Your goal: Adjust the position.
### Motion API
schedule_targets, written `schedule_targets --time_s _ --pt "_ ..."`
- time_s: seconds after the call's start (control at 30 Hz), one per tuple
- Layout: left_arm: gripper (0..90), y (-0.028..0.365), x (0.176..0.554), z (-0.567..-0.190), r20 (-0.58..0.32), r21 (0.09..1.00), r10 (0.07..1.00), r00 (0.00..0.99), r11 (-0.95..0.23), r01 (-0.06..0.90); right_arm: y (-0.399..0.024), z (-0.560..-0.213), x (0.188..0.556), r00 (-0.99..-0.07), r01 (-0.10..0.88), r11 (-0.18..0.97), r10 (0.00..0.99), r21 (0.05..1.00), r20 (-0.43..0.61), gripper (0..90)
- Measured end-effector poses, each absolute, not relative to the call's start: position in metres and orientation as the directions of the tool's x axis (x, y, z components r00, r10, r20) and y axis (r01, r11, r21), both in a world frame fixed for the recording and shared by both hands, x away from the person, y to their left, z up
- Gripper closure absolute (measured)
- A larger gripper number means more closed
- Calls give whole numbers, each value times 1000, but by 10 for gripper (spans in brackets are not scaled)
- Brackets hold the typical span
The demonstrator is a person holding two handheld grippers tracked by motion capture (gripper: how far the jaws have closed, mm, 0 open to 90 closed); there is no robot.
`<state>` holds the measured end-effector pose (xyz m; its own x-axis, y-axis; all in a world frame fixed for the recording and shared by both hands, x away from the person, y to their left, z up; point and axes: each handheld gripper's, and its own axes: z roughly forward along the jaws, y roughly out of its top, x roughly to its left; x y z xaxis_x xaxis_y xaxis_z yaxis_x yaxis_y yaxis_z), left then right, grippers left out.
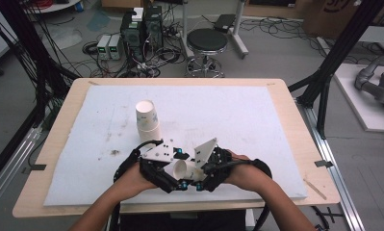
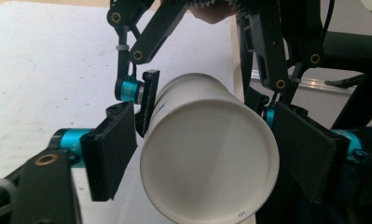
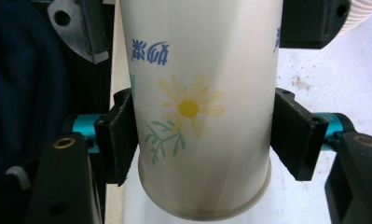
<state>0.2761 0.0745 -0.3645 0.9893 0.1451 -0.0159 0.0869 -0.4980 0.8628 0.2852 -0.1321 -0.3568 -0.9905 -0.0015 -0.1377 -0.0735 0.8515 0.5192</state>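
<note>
A white paper cup (image 1: 187, 169) with a daisy print (image 3: 189, 108) lies level above the table's front edge, between both grippers. My left gripper (image 2: 207, 158) is closed around its open mouth end, with the pads (image 2: 111, 154) against the rim on both sides. My right gripper (image 3: 202, 140) is shut on the cup (image 3: 202, 84) near its base, its fingers (image 2: 146, 98) showing farther along the cup (image 2: 211, 149). In the high view the left gripper (image 1: 176, 179) comes from the left and the right gripper (image 1: 199, 179) from the right.
A stack of upturned paper cups (image 1: 147, 120) stands on the white mat (image 1: 257, 115) behind the grippers. The wooden table edge (image 1: 300, 144) frames the mat. A stool (image 1: 207, 43) and electronics sit on the floor beyond.
</note>
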Motion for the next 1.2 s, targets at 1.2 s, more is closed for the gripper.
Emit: schedule_targets --time_s 1.2 --pt "351 95 277 -377 -56 918 195 979 -375 127 -182 -353 281 -986 11 548 145 836 -82 203"
